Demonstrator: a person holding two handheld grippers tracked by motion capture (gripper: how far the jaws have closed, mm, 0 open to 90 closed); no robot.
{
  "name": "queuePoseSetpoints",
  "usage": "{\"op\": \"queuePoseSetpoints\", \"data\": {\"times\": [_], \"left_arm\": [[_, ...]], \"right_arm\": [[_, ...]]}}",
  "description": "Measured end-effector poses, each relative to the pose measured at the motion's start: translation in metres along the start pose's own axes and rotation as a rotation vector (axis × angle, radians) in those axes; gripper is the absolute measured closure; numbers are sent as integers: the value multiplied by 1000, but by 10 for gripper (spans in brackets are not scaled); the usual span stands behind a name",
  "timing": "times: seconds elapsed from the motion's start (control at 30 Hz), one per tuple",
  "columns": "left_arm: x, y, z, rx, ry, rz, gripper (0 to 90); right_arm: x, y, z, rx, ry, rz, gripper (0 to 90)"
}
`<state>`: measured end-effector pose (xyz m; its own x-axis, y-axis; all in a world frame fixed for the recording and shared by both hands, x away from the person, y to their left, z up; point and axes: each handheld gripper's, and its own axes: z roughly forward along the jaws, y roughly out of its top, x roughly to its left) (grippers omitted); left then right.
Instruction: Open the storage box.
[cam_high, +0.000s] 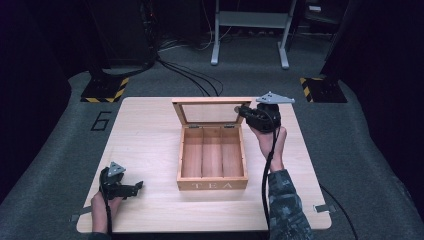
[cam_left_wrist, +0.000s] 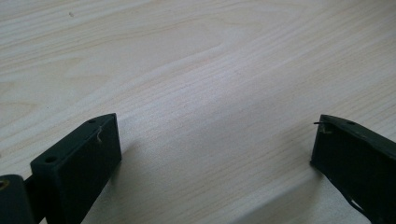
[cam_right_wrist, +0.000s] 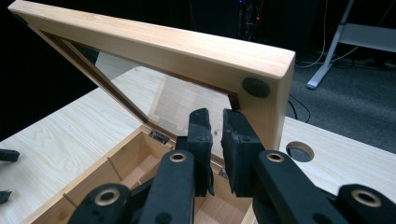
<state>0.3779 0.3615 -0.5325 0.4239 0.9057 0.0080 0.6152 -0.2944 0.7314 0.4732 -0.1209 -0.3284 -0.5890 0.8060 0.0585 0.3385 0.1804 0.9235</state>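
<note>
Underneath everything is a pale wooden table (cam_high: 150, 150) with a fine straight grain and rounded corners; a round cable hole (cam_right_wrist: 299, 150) is cut through it near the far right. It stands on grey carpet (cam_high: 60, 150) in a dark room. Black cables (cam_high: 195, 75) run across the floor beyond the far edge, yellow-and-black striped plates (cam_high: 105, 90) lie off both far corners, and a light metal frame (cam_high: 250, 30) stands farther back.

A wooden tea box (cam_high: 212, 160) sits at the middle of the table, slightly toward the right edge. It is square, of warm honey-coloured wood, split by thin slats into three long compartments, with "TEA" on its near wall. Its lid (cam_high: 210, 111), a wooden frame around a clear pane, stands raised on small metal hinges along the far wall. A round dark pad (cam_right_wrist: 255, 87) sits on the lid's corner.

The right tongs (cam_right_wrist: 215, 135) are up at the lid's right corner, matte black, their jaws nearly together with a narrow gap between; whether they pinch the lid I cannot tell. The left tongs (cam_high: 131, 188) rest near the table's near left corner, jaws spread wide over bare wood, holding nothing.
</note>
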Motion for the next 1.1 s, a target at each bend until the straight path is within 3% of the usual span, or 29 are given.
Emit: {"op": "queuePoseSetpoints", "data": {"times": [1.1], "left_arm": [[0,0,0,0,0,0,13]], "right_arm": [[-1,3,2,-6,-5,0,810]]}}
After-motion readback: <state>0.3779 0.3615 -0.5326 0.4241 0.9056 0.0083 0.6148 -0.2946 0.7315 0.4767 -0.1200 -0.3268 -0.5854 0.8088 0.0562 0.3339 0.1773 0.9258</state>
